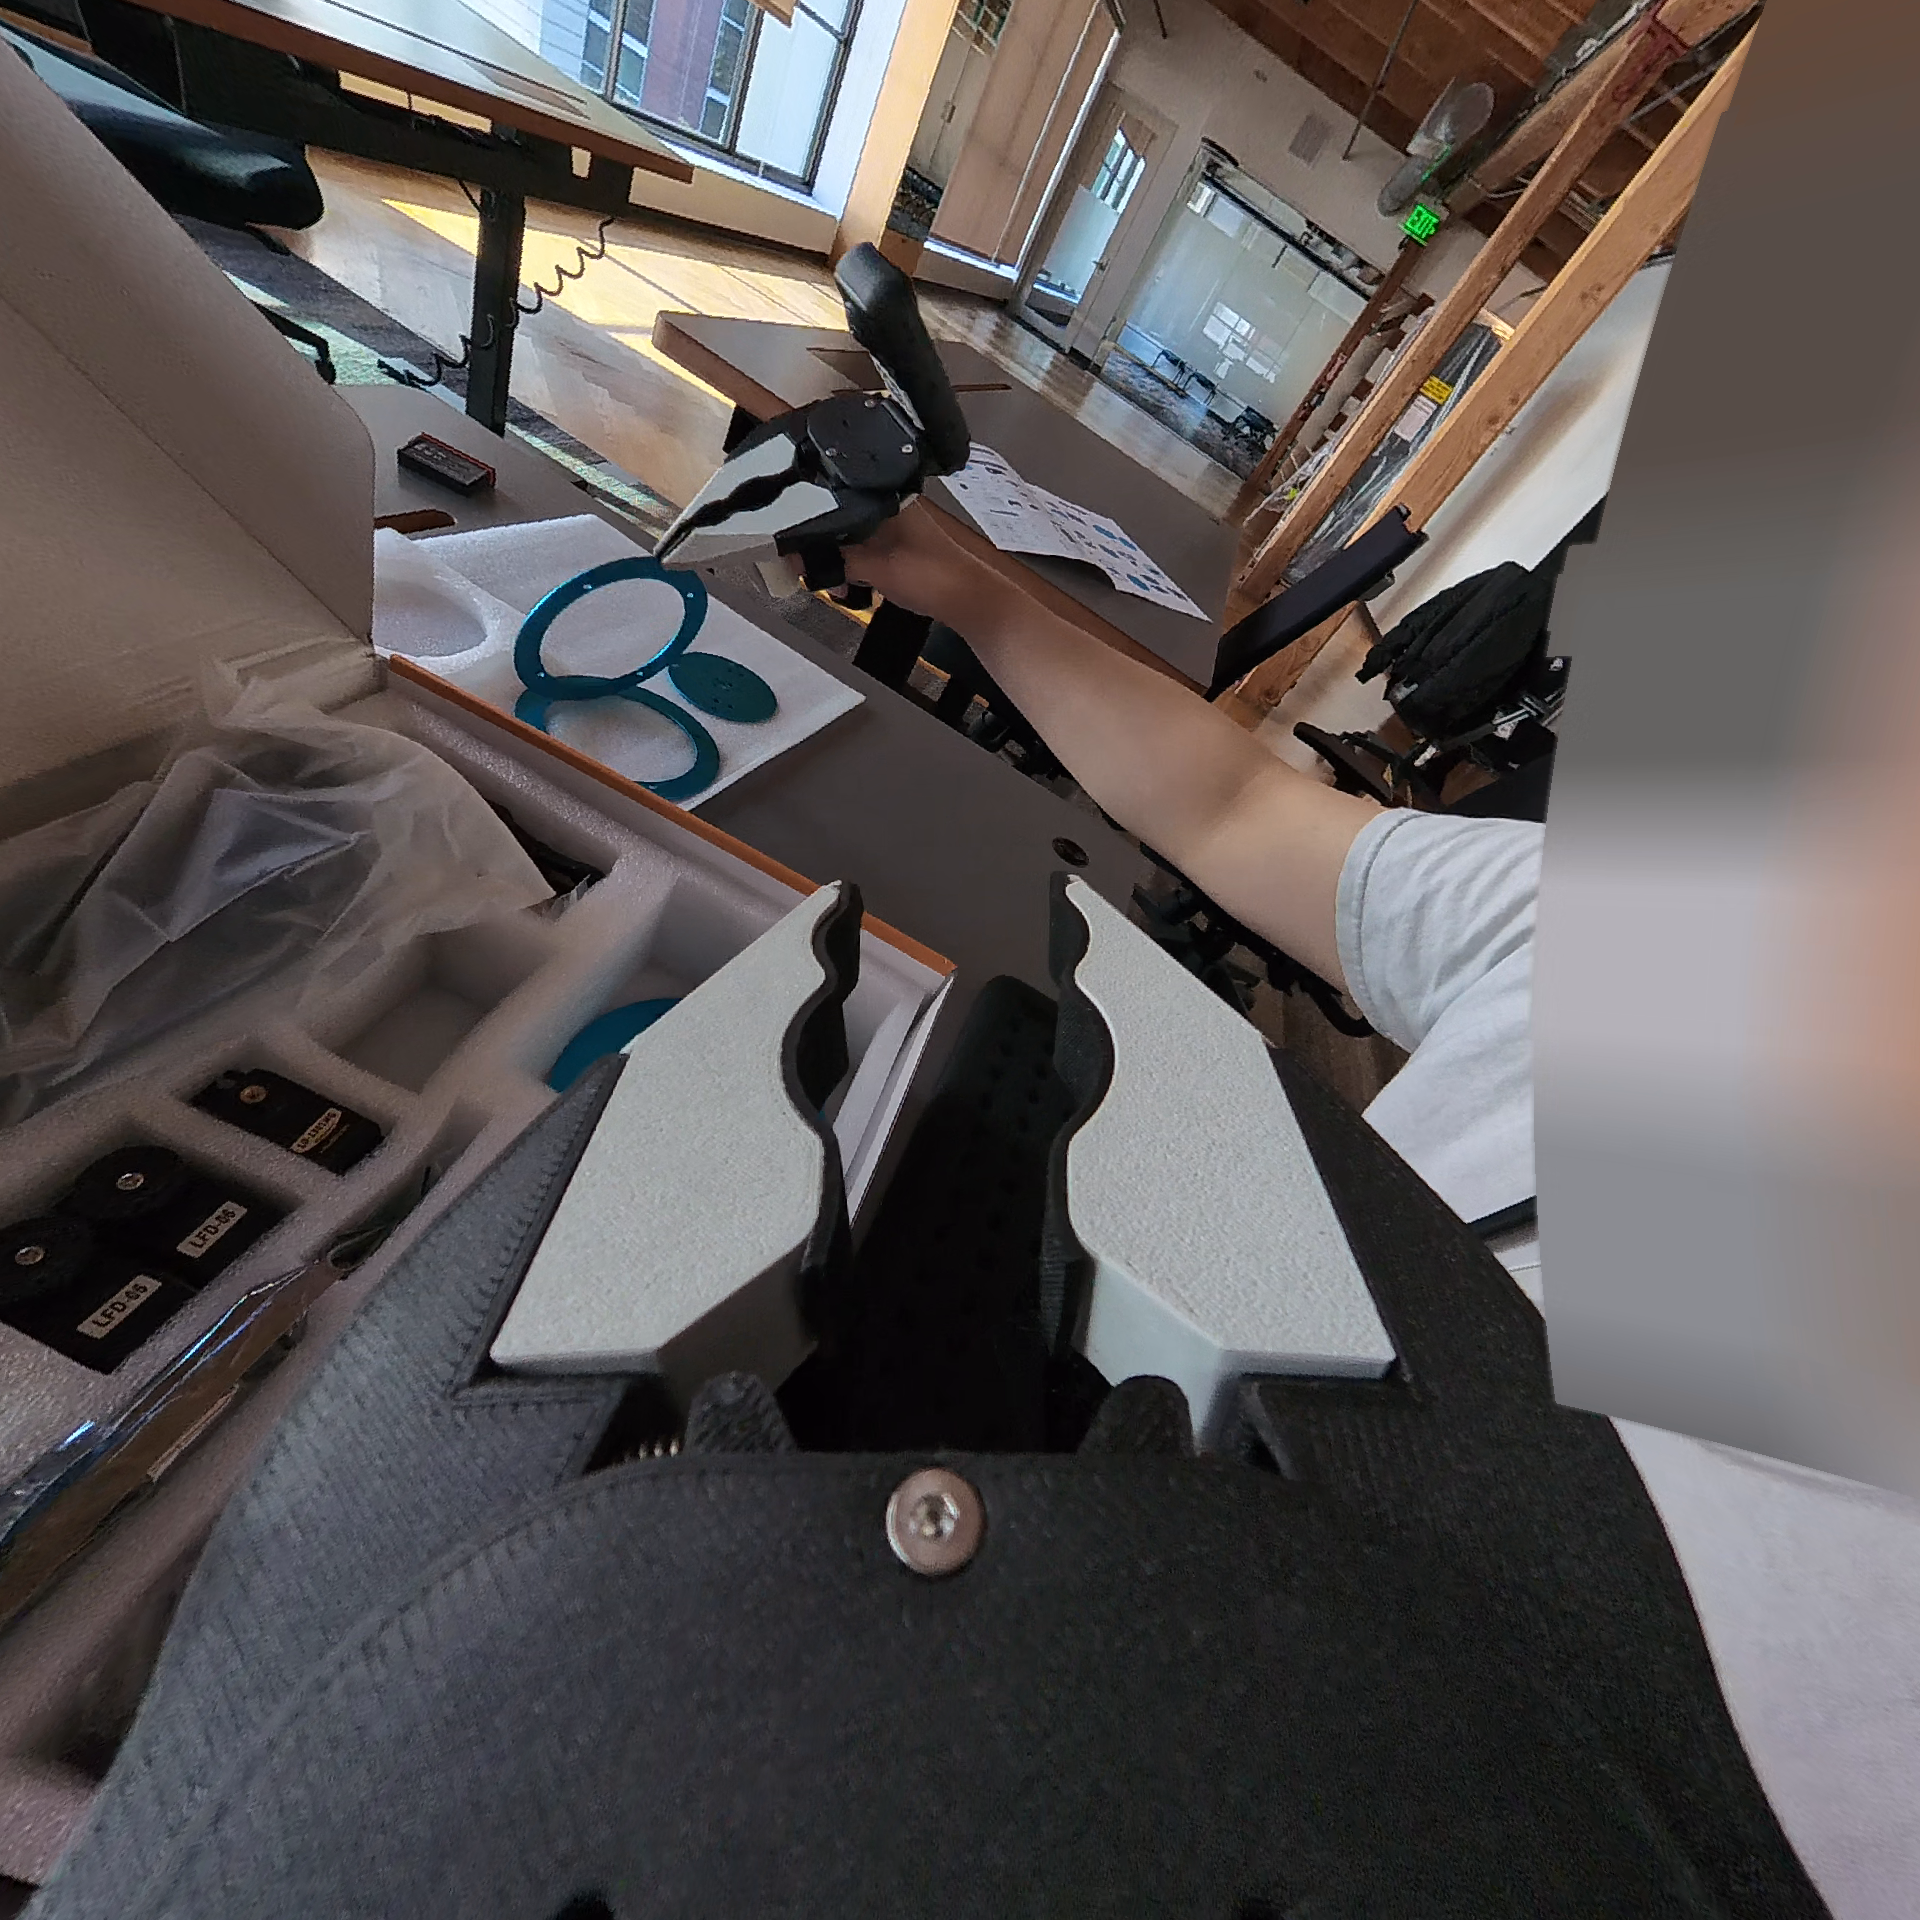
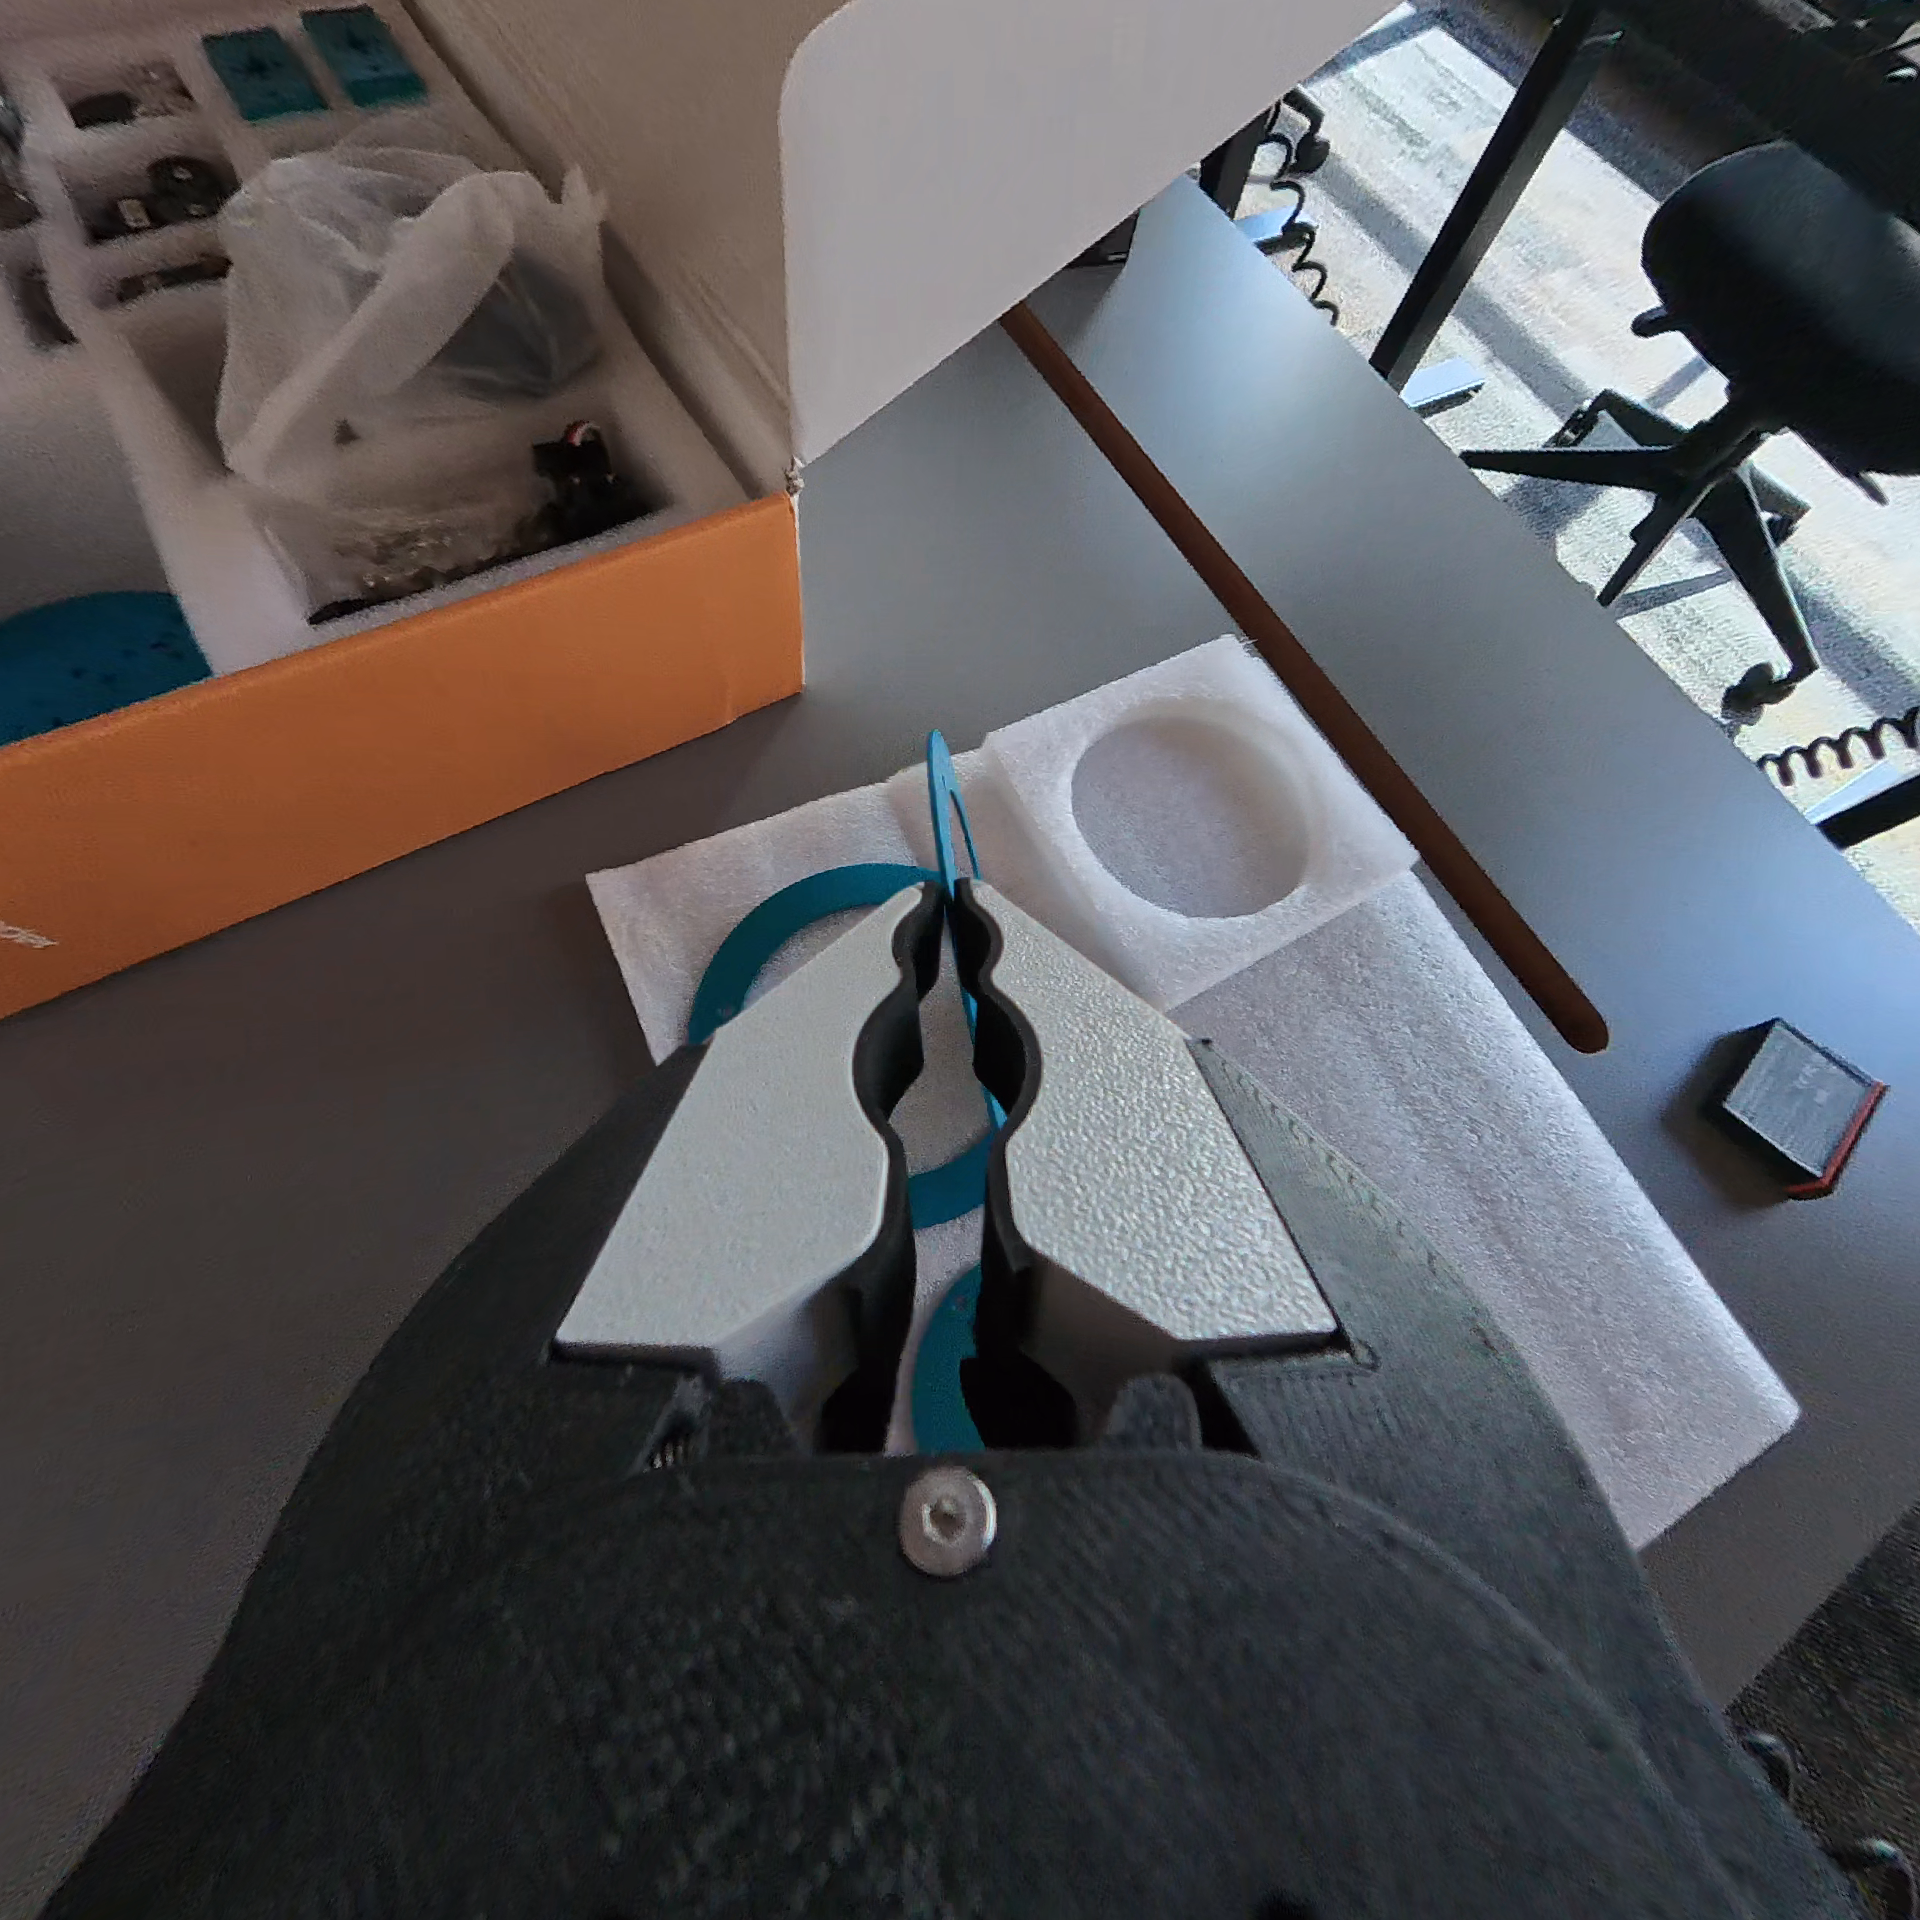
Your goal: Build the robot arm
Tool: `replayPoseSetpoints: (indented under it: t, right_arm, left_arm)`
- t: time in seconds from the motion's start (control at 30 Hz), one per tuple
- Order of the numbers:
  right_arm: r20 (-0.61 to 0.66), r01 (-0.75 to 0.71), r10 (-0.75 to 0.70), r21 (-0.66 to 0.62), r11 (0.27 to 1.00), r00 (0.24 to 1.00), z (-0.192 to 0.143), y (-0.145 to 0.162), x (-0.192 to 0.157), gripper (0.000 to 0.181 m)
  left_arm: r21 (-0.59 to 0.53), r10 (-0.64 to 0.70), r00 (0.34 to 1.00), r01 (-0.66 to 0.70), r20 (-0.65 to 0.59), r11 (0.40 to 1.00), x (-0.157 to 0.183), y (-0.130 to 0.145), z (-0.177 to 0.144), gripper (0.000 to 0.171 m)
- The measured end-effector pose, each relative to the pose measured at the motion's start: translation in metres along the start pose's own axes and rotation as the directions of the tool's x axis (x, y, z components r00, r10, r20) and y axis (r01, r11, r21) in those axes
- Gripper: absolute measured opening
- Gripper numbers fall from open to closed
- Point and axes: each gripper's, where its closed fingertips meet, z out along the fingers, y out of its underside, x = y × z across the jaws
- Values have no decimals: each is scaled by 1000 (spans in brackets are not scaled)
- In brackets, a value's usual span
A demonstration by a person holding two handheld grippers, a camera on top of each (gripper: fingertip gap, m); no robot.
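Your right gripper point(image 2: 940, 894) is closed on a thin blue ring point(image 2: 948, 800), pinched at its rim between the 2 fingertips. The ring stands on edge: its plane runs along the line of the fingers, so in the right wrist view you see it almost as a narrow blade that rises past the tips. In the left wrist view the same ring point(image 1: 613, 629) hangs tilted below the jaws, with its lower edge near or touching a second blue ring point(image 1: 634, 740) that lies flat on the white foam sheet point(image 1: 790, 717). A small blue disc point(image 1: 722, 688) lies flat just beside both.

Your left gripper point(image 1: 951, 914) is open and holds nothing — its fingers stand wide apart over the near corner of the orange box point(image 2: 416, 727). It is well apart from the rings, so the right hand is clearly the nearer one.

Beyond the held ring sits a foam block with a round recess point(image 2: 1195, 821) — it lies ahead of the right jaws and slightly to their right.
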Motion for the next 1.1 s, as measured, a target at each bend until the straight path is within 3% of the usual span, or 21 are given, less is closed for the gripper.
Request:
replayPoseSetpoints:
  t: [0.17,0.27,0.43,0.53,0.6,0.7,0.83,0.97,1.1]
  right_arm:
    - [-6,15,-15,-124,992,1000,9,16,15,1]
    - [-1,43,-43,-136,990,999,12,14,17,0]
    - [-148,221,-251,-194,956,957,-16,-1,43,0]
    - [-294,304,-383,-282,910,876,-31,3,76,0]
    - [-367,373,-515,-393,841,774,-30,20,99,0]
    - [-400,465,-682,-515,720,612,-15,50,113,0]
    - [-376,523,-786,-594,611,491,9,79,111,0]
    - [-362,526,-788,-597,606,497,19,96,110,0]
    - [-325,480,-727,-579,658,604,18,104,104,3]
  left_arm:
    - [-3,3,1000,-3,8,1000,0,-1,0,35]
    - [-5,4,1000,-4,17,1000,-2,-1,0,35]
    - [-18,-11,1000,12,26,1000,-5,2,0,35]
    - [-19,-16,999,17,35,1000,-8,4,-1,35]
    - [-14,-19,999,20,38,1000,-9,3,-1,35]
    - [-10,-21,999,22,39,1000,-8,1,2,35]
    - [-27,-16,999,17,48,999,-6,1,6,35]
    - [-43,-2,998,5,57,999,-3,0,9,34]
    - [-49,5,999,-2,52,999,0,-1,12,34]
